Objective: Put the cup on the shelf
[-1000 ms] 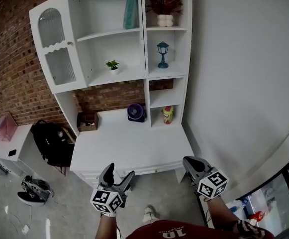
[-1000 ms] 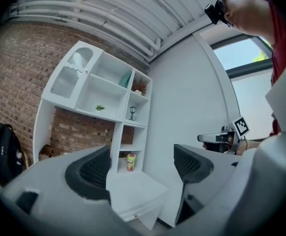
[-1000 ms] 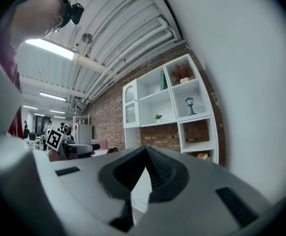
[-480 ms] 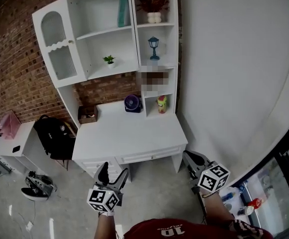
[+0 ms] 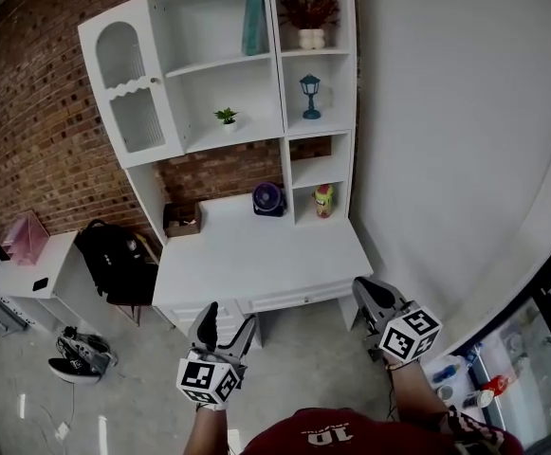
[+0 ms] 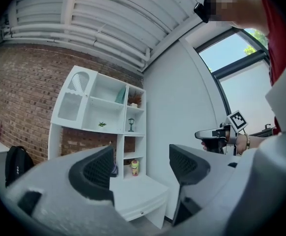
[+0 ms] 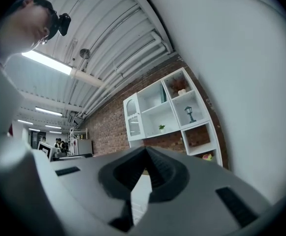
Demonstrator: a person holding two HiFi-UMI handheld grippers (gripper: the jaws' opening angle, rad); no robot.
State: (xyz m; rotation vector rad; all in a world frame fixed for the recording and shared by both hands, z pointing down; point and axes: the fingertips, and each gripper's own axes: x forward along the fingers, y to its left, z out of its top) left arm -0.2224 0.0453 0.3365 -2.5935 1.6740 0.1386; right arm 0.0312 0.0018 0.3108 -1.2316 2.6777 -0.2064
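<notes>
The cup [image 5: 323, 200], a small yellow, red and green thing, stands in the lowest right cubby of the white shelf unit [image 5: 284, 131], on the desk top [image 5: 256, 259]. It also shows in the left gripper view as the cup [image 6: 134, 167] and, at the edge, in the right gripper view as the cup [image 7: 207, 157]. My left gripper [image 5: 226, 322] [image 6: 140, 166] hangs well short of the desk's front edge. Its jaws have just been closing a little but stand open with nothing between them. My right gripper [image 5: 368, 294] [image 7: 145, 168] is shut and empty, off the desk's right front corner.
On the desk stand a purple round device [image 5: 267, 198] and a brown box [image 5: 182, 220]. Upper shelves hold a small plant [image 5: 226, 117], a lantern figure [image 5: 310, 96], a vase [image 5: 311, 36] and a teal book [image 5: 253, 22]. A black backpack [image 5: 119, 259] and shoes [image 5: 83, 356] lie left.
The head view swung left, then back right. Both grippers stay low in front of the desk and have lifted slightly. The left jaws look a little narrower.
</notes>
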